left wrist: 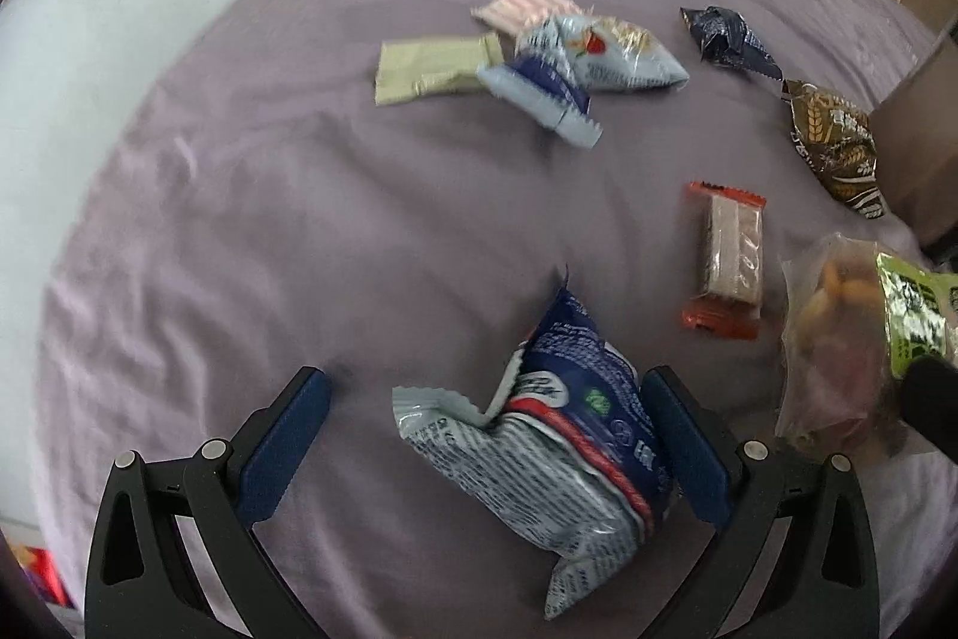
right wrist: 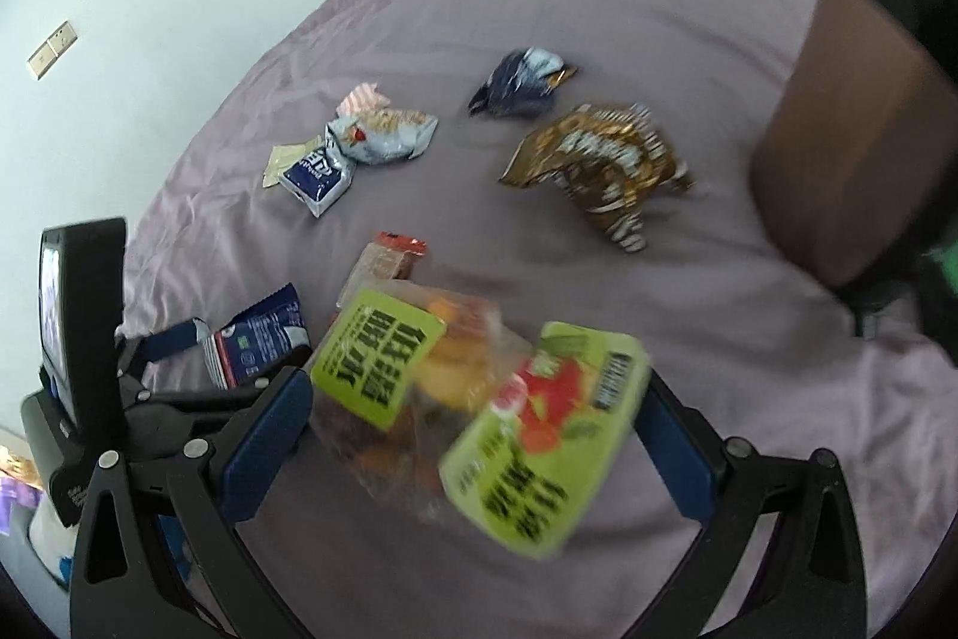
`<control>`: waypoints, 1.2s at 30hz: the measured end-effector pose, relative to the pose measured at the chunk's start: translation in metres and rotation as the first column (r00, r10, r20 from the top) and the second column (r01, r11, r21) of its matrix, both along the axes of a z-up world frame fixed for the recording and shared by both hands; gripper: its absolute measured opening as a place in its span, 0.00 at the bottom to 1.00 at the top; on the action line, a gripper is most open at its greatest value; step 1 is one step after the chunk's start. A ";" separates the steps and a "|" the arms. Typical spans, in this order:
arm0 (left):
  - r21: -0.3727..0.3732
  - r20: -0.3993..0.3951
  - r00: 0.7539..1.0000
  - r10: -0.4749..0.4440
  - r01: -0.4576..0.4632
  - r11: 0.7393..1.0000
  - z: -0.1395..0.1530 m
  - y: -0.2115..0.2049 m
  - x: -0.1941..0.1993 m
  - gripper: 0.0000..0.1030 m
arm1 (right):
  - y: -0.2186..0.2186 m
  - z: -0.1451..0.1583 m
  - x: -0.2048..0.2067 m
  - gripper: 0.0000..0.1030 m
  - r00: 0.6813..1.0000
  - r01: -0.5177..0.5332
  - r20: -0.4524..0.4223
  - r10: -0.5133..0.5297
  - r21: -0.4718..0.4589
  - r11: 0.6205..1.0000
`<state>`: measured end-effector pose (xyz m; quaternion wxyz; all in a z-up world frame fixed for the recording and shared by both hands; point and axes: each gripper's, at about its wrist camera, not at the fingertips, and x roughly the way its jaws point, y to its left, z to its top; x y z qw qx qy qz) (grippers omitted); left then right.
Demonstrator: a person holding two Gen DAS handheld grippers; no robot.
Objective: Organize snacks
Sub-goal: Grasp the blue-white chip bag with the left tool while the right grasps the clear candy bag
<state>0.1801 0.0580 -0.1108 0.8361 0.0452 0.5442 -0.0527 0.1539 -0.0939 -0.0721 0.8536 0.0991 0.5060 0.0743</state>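
Observation:
A blue-and-white snack packet (left wrist: pixel 563 459) lies crumpled on the purple sheet (left wrist: pixel 299 220). My left gripper (left wrist: pixel 485 381) stands open around it, and the packet rests against the right finger. The same packet (right wrist: pixel 257 339) shows in the right wrist view at the left. My right gripper (right wrist: pixel 473 387) is open, with a clear bag of snacks bearing green labels (right wrist: pixel 479 411) between its fingers, blurred. In the left wrist view this bag (left wrist: pixel 838 339) sits at the right edge.
Loose on the sheet are an orange-wrapped wafer bar (left wrist: pixel 727 262), a brown-gold packet (right wrist: pixel 605 166), a dark navy packet (right wrist: pixel 521 85), two light blue packets (left wrist: pixel 599 52), a beige packet (left wrist: pixel 437 67) and a pink striped one (left wrist: pixel 527 4). A brown box (right wrist: pixel 850 130) stands at the right.

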 end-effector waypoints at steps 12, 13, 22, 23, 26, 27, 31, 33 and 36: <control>-0.041 -0.018 1.000 -0.004 0.003 0.999 -0.006 0.007 0.005 0.99 | -0.009 -0.036 0.024 1.00 0.993 0.011 -0.118 0.006 0.149 0.989; -0.037 -0.016 1.000 -0.006 0.005 0.999 -0.006 0.006 0.006 0.99 | -0.008 -0.037 0.026 1.00 0.993 0.008 -0.119 0.010 0.149 0.989; -0.030 0.032 0.998 -0.050 0.051 0.998 0.016 -0.004 -0.008 0.55 | 0.019 -0.025 0.023 0.61 0.993 -0.077 -0.078 0.091 0.165 0.983; -0.021 0.037 0.998 -0.056 0.057 0.998 0.018 -0.006 -0.009 0.53 | 0.018 -0.024 0.021 0.58 0.993 -0.075 -0.074 0.089 0.169 0.983; -0.017 0.048 0.998 -0.051 0.052 0.999 0.023 -0.007 -0.011 0.51 | 0.015 -0.018 0.015 0.54 0.994 -0.074 -0.061 0.086 0.173 0.982; -0.025 0.053 0.998 -0.043 0.045 0.999 0.026 -0.010 -0.014 0.51 | 0.014 -0.015 0.012 0.54 0.995 -0.077 -0.055 0.087 0.170 0.982; -0.025 0.075 0.997 -0.007 0.009 1.000 0.042 -0.004 -0.018 0.51 | 0.014 0.002 0.002 0.54 0.996 -0.085 -0.015 0.088 0.141 0.986; -0.027 0.081 0.997 0.008 -0.006 1.000 0.050 0.004 -0.020 0.50 | 0.009 0.015 -0.008 0.54 0.996 -0.088 0.010 0.087 0.130 0.988; -0.034 0.105 0.994 0.025 -0.022 0.999 0.062 0.013 -0.027 0.50 | 0.003 0.036 -0.021 0.54 0.995 -0.094 0.047 0.090 0.101 0.990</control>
